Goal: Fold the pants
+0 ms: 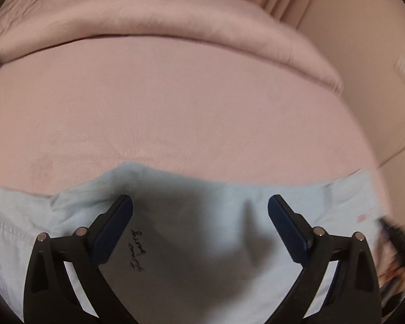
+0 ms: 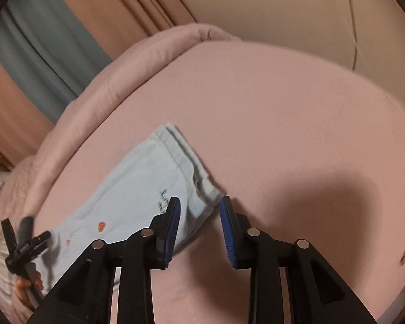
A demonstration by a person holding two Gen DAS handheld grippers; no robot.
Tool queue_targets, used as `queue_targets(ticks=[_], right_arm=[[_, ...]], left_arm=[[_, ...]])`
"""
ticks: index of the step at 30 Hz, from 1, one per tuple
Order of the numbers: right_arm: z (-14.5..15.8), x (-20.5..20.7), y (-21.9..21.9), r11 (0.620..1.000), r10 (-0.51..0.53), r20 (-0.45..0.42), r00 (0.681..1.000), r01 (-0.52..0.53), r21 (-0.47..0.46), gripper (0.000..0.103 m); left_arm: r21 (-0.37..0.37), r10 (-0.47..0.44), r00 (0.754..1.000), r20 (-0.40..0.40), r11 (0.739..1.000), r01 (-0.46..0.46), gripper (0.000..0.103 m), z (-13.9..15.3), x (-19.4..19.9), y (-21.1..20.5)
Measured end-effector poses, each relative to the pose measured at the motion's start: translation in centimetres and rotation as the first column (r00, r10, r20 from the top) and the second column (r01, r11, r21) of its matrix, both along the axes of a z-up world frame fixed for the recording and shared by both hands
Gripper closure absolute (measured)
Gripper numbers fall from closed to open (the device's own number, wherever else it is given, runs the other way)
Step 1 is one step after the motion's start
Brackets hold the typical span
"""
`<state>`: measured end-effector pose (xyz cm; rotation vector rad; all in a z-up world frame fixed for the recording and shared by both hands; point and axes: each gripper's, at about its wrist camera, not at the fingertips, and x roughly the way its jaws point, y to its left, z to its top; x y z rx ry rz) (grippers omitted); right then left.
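Light blue pants lie flat on a pink bed sheet, with small black handwriting on the fabric. My left gripper is open wide, hovering just above the pants with nothing between its pads. In the right wrist view the pants lie folded lengthwise, waistband end toward the bed's middle, with small red marks. My right gripper is partly open at the waistband corner, holding nothing. The left gripper shows at the far left over the pants' other end.
A rolled pink duvet lies along the far side of the bed, also in the right wrist view. Curtains hang behind it. A beige wall or floor lies beyond the bed's right edge.
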<state>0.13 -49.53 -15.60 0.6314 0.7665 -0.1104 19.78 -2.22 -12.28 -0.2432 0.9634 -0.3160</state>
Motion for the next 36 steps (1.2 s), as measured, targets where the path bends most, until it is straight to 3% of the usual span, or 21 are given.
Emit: queue_targets(ticks=[3,6,8,9,12,15,19,21,23,27,29,31,33,34,35,36], right_arm=[[-1.1,1.1,0.2,0.999,-0.009,-0.007,1.000,0.009,0.033,0.063],[-1.5,0.5,0.3,0.996,-0.042,0.068,0.997,0.037,0.079,0.063],[-1.2,0.6,0.9,0.998,-0.044,0.071,0.996,0.041,0.054,0.086],[-1.1,0.8,1.0,0.998,-0.030,0.076,0.997,0.026,0.060,0.087],[0.5,0.5,1.9,1.000,-0.017,0.098,0.995,0.014,0.027,0.087],[2.3,0.3,2.6,1.000,-0.007,0.107,0.994,0.010,-0.026,0.088],[6.4,1.3,6.7,0.969,0.100,0.112,0.989,-0.071,-0.236,0.088],[8.8,1.6,10.1,0.929,0.186,0.128,0.974,-0.132,-0.346,0.088],[11.2,1.9,14.4,0.869,0.277,0.140,0.951,-0.186,-0.459,0.088],[13.2,1.8,22.8,0.751,0.463,0.151,0.874,-0.296,-0.590,0.088],[12.4,1.7,26.9,0.702,0.543,0.143,0.827,-0.354,-0.618,0.087],[10.1,1.8,31.0,0.644,0.614,0.107,0.782,-0.418,-0.641,0.088],[7.7,2.1,34.1,0.572,0.655,0.038,0.755,-0.463,-0.677,0.088],[6.1,1.9,35.9,0.513,0.677,-0.009,0.736,-0.481,-0.711,0.088],[4.7,1.5,37.4,0.458,0.692,-0.047,0.721,-0.488,-0.743,0.088],[3.8,1.1,38.5,0.413,0.700,-0.077,0.710,-0.489,-0.768,0.088]], left_arm=[[-0.139,-0.018,1.000,0.012,0.990,0.020,0.002,1.7,-2.6,0.1],[-0.312,-0.095,0.995,-0.042,0.947,0.077,0.002,1.5,-4.8,-0.8],[-0.418,-0.143,0.982,-0.124,0.905,0.079,0.002,-0.1,-5.7,-1.7],[-0.465,-0.171,0.972,-0.164,0.882,0.077,0.003,-1.0,-6.0,-2.2],[-0.501,-0.208,0.955,-0.210,0.862,0.078,0.003,-2.8,-6.2,-4.4],[-0.492,-0.196,0.944,-0.267,0.870,0.041,0.003,-4.6,-4.8,-5.4],[-0.523,-0.184,0.935,-0.304,0.852,-0.002,0.004,-4.3,-4.0,-4.9],[-0.551,-0.188,0.932,-0.310,0.834,-0.015,0.004,-4.0,-3.7,-4.3],[-0.606,-0.196,0.928,-0.317,0.795,-0.039,0.004,-3.9,-3.7,-3.6],[-0.738,-0.239,0.923,-0.301,0.671,-0.067,0.003,-2.9,-4.2,-2.3],[-0.807,-0.264,0.924,-0.275,0.586,-0.073,0.002,-2.7,-4.3,-1.5],[-0.841,-0.277,0.920,-0.276,0.533,-0.092,0.001,-2.9,-4.0,-1.3],[-0.843,-0.285,0.908,-0.307,0.524,-0.121,0.001,-3.9,-3.5,-1.0],[-0.834,-0.278,0.900,-0.335,0.531,-0.147,0.002,-4.6,-3.2,-1.0],[-0.824,-0.267,0.895,-0.356,0.542,-0.166,0.008,-5.1,-3.0,-0.9],[-0.812,-0.254,0.895,-0.367,0.556,-0.175,0.021,-5.4,-3.0,-0.6]])
